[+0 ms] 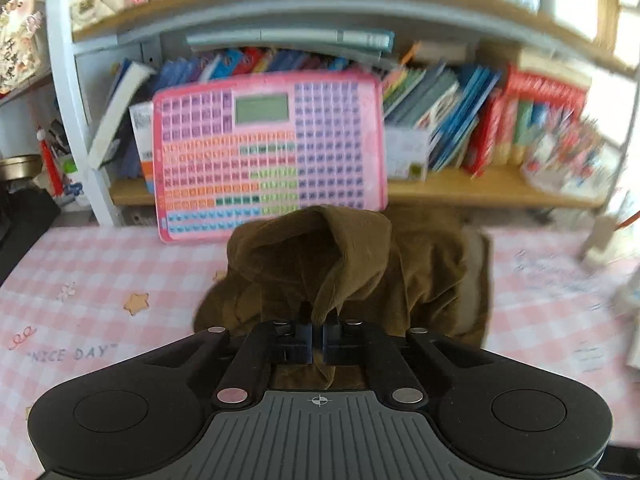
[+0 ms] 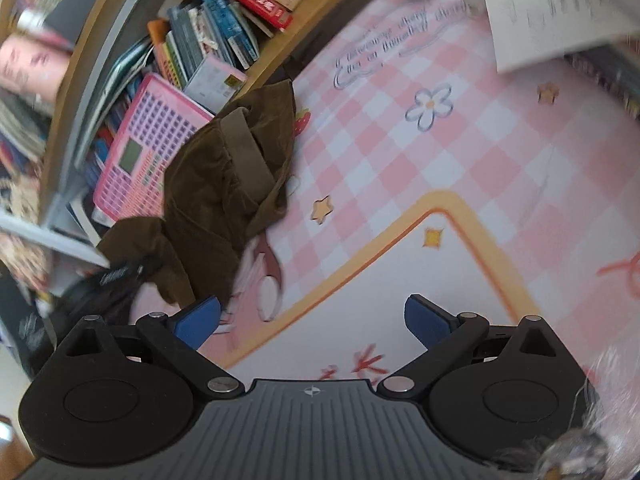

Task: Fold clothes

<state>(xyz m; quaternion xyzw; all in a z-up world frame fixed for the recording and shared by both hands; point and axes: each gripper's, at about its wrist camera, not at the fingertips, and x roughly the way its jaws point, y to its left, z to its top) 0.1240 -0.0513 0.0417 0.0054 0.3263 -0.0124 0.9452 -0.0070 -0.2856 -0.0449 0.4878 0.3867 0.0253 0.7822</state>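
A fold of the brown cloth (image 1: 352, 264) is pinched by the left gripper (image 1: 318, 326) (lifted up). The right gripper (image 2: 312, 320) is held wide apart over bare mat (image 2: 460, 168), beside the cloth's edge.

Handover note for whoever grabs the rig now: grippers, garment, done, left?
Left gripper: shut on a fold of the brown garment, lifting it off the mat.
Right gripper: open, empty, over bare mat beside the garment.
Garment: bunched in a heap in front of the pink keyboard toy at the shelf.
Done: no neat fold visible yet.
Left: probably spread it flat, then fold, using the right gripper for a second corner.
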